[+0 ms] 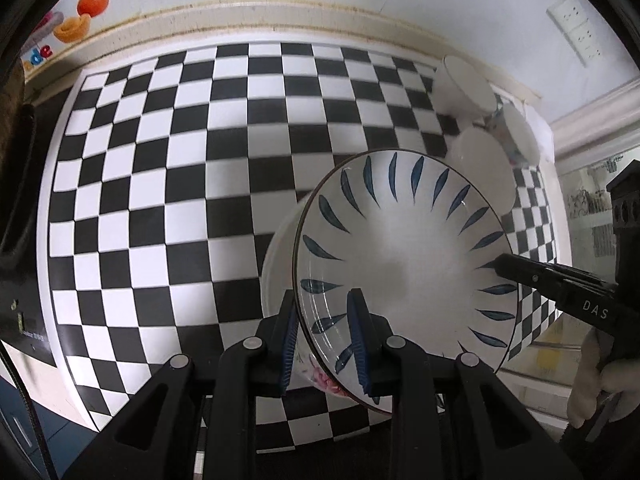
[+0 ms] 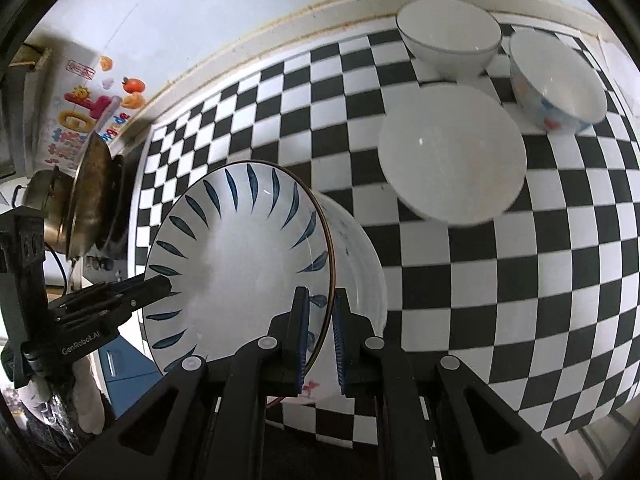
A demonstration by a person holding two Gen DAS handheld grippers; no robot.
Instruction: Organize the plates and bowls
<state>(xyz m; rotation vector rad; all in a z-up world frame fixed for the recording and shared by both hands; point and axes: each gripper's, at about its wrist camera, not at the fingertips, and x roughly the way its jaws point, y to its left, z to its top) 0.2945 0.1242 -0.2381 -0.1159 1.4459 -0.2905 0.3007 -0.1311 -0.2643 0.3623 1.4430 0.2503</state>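
Note:
A white plate with blue leaf marks (image 1: 404,264) (image 2: 240,264) hangs tilted over the checkered table, stacked on a white dish (image 1: 276,248) (image 2: 356,256) that has a red pattern. My left gripper (image 1: 322,344) is shut on the plate's left rim, one finger inside and one outside. It also shows from the side in the right wrist view (image 2: 160,284). My right gripper (image 2: 320,336) is shut on the opposite rim, and its tip (image 1: 504,266) reaches over that edge. Three bowls stand on the table: a large white bowl (image 2: 452,152) (image 1: 484,168), a white bowl (image 2: 448,36) (image 1: 464,88) behind it, and a patterned bowl (image 2: 556,88) (image 1: 520,132).
The black-and-white checkered cloth (image 1: 160,160) (image 2: 520,300) covers the table up to a pale wall ledge. A brass wok (image 2: 92,200) and a pot (image 2: 44,200) sit past the table's left end. A gloved hand (image 1: 592,380) holds the right gripper. A socket (image 1: 576,32) is on the wall.

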